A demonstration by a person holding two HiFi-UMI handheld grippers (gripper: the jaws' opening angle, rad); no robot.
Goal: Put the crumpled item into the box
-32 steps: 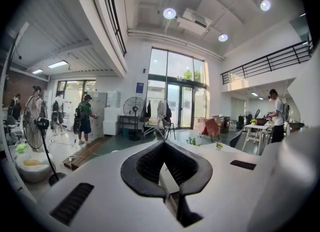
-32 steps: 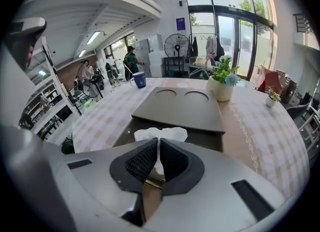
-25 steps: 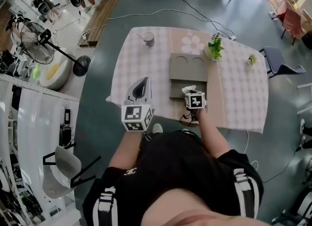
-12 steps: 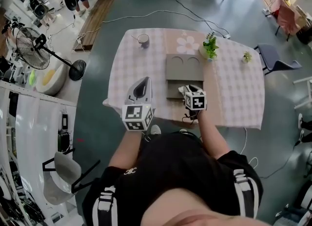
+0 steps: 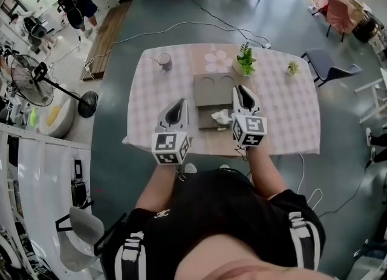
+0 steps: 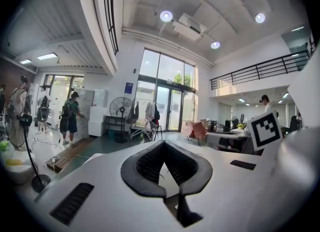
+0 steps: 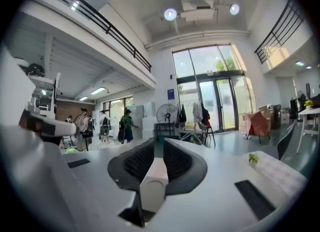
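Observation:
A white crumpled item (image 5: 221, 116) lies in the near part of the flat grey box (image 5: 211, 85) at the middle of the table. My right gripper (image 5: 240, 90) is held just right of the item, apart from it, jaws a little open with nothing between them (image 7: 158, 143). My left gripper (image 5: 176, 104) hovers over the cloth left of the box, shut and empty (image 6: 163, 146). Both gripper views look level across the room, so neither shows the box or the item.
The table (image 5: 151, 109) has a pale checked cloth. A potted plant (image 5: 245, 61) stands behind the box, a smaller plant (image 5: 292, 67) farther right, a cup (image 5: 164, 61) at back left. A floor fan (image 5: 36, 79) and chair (image 5: 326, 64) flank the table.
The right gripper held the crumpled item over the box's near edge; now the item lies in the box and the gripper has opened and moved off to the right. The left gripper barely moved.

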